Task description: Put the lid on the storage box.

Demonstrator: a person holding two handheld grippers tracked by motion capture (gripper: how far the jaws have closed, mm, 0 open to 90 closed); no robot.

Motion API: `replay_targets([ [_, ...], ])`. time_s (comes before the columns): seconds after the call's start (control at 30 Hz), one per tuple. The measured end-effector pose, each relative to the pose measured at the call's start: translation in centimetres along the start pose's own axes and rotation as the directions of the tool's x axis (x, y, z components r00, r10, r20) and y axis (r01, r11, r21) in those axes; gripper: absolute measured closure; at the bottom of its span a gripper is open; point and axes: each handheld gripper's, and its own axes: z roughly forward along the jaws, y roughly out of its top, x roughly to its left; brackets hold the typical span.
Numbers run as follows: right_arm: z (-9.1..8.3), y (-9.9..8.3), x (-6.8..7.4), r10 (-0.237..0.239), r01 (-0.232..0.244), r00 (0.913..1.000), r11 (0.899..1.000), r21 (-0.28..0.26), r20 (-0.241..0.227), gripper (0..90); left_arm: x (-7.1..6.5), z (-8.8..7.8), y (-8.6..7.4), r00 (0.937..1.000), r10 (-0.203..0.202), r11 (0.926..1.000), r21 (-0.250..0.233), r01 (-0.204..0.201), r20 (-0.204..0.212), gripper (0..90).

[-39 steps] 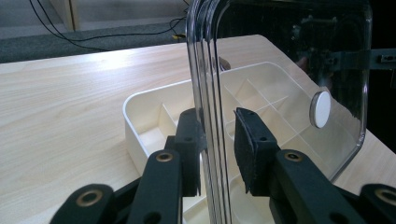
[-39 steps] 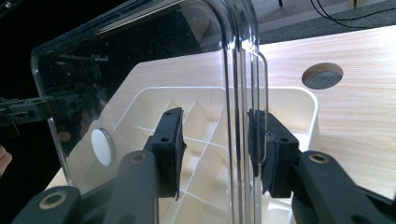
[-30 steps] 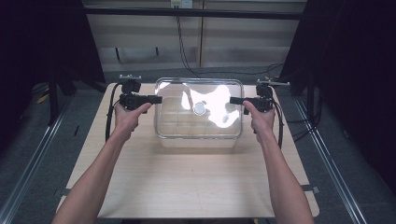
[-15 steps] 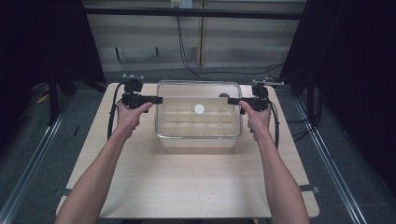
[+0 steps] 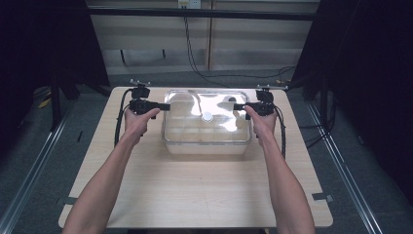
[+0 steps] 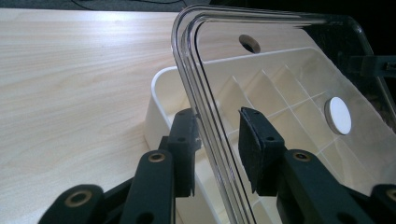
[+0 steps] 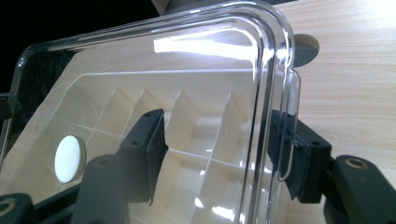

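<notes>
A wooden table [image 5: 195, 195] is seen from above, with a white tray [image 5: 204, 146] divided into compartments standing at its far middle. A clear lid [image 5: 207, 117] with a white disc [image 5: 207, 117] at its centre lies over the tray. At the lid's left edge the left gripper [image 5: 163, 106] is held level; in the left gripper view the lid's rim [image 6: 205, 121] passes between the two jaws, the left pad [image 6: 187, 140] touching or nearly touching its outer face and the right pad [image 6: 254, 144] standing a little apart from it, so no pressing grip is shown; the jaws have just been opening. At the lid's right edge the right gripper [image 5: 239, 107] is likewise held level; in the right gripper view the lid's rim [image 7: 275, 93] lies between jaws spread well apart, the left pad [image 7: 156, 144] clear of the plastic and the right pad [image 7: 285, 154] just outside the rim; these jaws have also just been opening
</notes>
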Motion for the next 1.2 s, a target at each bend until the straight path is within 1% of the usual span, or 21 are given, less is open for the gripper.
replay_targets([
  [0.03, 0.1, -0.1, 0.0, -0.001, 0.001, 1.0000, 1.000, -0.003, 0.004, 37.2, 0.0, 0.1, 0.0, 1.0000, -0.003, 1.0000, -0.005, 0.003, 0.000, 67.1],
  [0.2, 0.5, -0.2, -0.1, 0.012, -0.012, 0.9999, 1.000, 0.005, 0.006, 36.0, 0.1, 0.3, 0.0, 1.0000, -0.003, 0.9999, 0.011, 0.003, -0.003, 66.4],
  [0.33, 0.9, -0.3, -0.2, 0.017, -0.018, 0.9997, 1.000, 0.017, 0.017, 34.6, 0.5, 0.8, -0.2, 0.9997, -0.023, 0.9995, 0.022, 0.023, 0.004, 65.1],
  [0.4, 1.0, -0.3, -0.3, 0.019, -0.019, 0.9997, 1.000, 0.009, 0.014, 35.2, 0.7, 1.0, -0.3, 0.9994, -0.033, 0.9989, 0.033, 0.033, 0.008, 64.3],
  [0.5, 1.2, -0.3, -0.1, 0.009, -0.010, 0.9994, 1.000, 0.004, 0.032, 33.8, 0.9, 1.2, -0.5, 0.9991, -0.039, 0.9990, 0.021, 0.039, 0.017, 63.2],
  [0.53, 1.2, -0.3, 0.1, 0.009, -0.009, 0.9993, 1.000, 0.001, 0.036, 33.7, 1.0, 1.2, -0.6, 0.9979, -0.059, 0.9982, 0.006, 0.059, 0.025, 63.2],
  [0.57, 1.2, -0.3, 0.1, 0.005, -0.005, 0.9991, 1.000, -0.001, 0.041, 33.6, 1.1, 1.2, -0.7, 0.9986, -0.048, 0.9988, 0.013, 0.047, 0.024, 63.1],
  [0.6, 1.3, -0.3, 0.1, 0.005, -0.005, 0.9990, 1.000, -0.003, 0.044, 33.6, 1.1, 1.3, -0.8, 0.9986, -0.047, 0.9988, 0.013, 0.047, 0.025, 62.9],
  [0.63, 1.2, -0.3, 0.1, -0.002, 0.002, 0.9989, 1.000, -0.002, 0.048, 33.6, 1.1, 1.4, -0.9, 0.9980, -0.058, 0.9983, 0.009, 0.058, 0.027, 62.5],
  [0.7, 1.1, -0.4, 0.3, -0.009, 0.010, 0.9979, 1.000, -0.008, 0.065, 33.2, 1.1, 1.5, -1.0, 0.9977, -0.063, 0.9980, 0.008, 0.063, 0.027, 62.1],
  [0.8, 1.0, -0.5, 0.4, -0.042, 0.043, 0.9947, 0.999, -0.009, 0.094, 33.0, 1.0, 1.4, -1.0, 0.9987, -0.047, 0.9989, 0.010, 0.047, 0.021, 61.9],
  [0.83, 0.9, -0.5, 0.5, -0.048, 0.049, 0.9918, 0.999, -0.007, 0.119, 32.9, 0.8, 1.4, -1.0, 0.9995, -0.032, 0.9995, 0.010, 0.032, -0.003, 61.7],
  [0.87, 0.8, -0.6, 0.5, -0.050, 0.052, 0.9902, 0.999, -0.009, 0.130, 32.4, 0.7, 1.5, -1.1, 0.9998, -0.011, 0.9998, 0.014, 0.011, -0.015, 64.9],
  [0.9, 0.9, -0.6, 0.3, -0.039, 0.040, 0.9919, 0.999, -0.010, 0.121, 31.1, 0.9, 1.5, -1.1, 0.9999, -0.016, 0.9996, 0.022, 0.016, 0.006, 65.5],
  [0.93, 1.0, -0.7, 0.1, -0.024, 0.025, 0.9926, 1.000, -0.005, 0.119, 29.8, 0.9, 1.6, -1.2, 0.9993, -0.029, 0.9995, 0.013, 0.029, 0.021, 64.5],
  [0.97, 1.1, -0.8, 0.0, -0.019, 0.020, 0.9923, 1.000, -0.004, 0.123, 30.0, 1.0, 1.6, -1.2, 0.9996, -0.025, 0.9995, 0.021, 0.025, 0.013, 63.9],
  [1.0, 1.2, -0.9, -0.1, -0.015, 0.016, 0.9924, 1.000, -0.002, 0.122, 28.6, 1.0, 1.6, -1.2, 0.9999, -0.014, 0.9995, 0.030, 0.014, -0.008, 63.9],
  [1.03, 1.5, -1.1, -0.1, -0.015, 0.013, 0.9917, 1.000, 0.015, 0.127, 28.2, 0.9, 1.7, -1.3, 0.9999, -0.013, 0.9995, 0.028, 0.013, -0.005, 64.0],
  [1.07, 1.7, -1.1, -0.1, -0.031, 0.029, 0.9898, 0.999, 0.021, 0.139, 28.0, 0.8, 1.7, -1.3, 1.0000, -0.008, 0.9995, 0.030, 0.008, -0.001, 63.8],
  [1.13, 1.8, -1.1, -0.1, -0.017, 0.015, 0.9905, 1.000, 0.015, 0.137, 27.3, 0.9, 1.5, -1.3, 0.9999, 0.003, 0.9994, 0.035, -0.002, -0.016, 62.2],
  [1.2, 1.9, -1.0, -0.3, -0.003, 0.002, 0.9917, 1.000, 0.011, 0.129, 26.4, 1.1, 1.3, -1.4, 0.9997, -0.007, 0.9993, 0.035, 0.008, -0.024, 61.2],
])
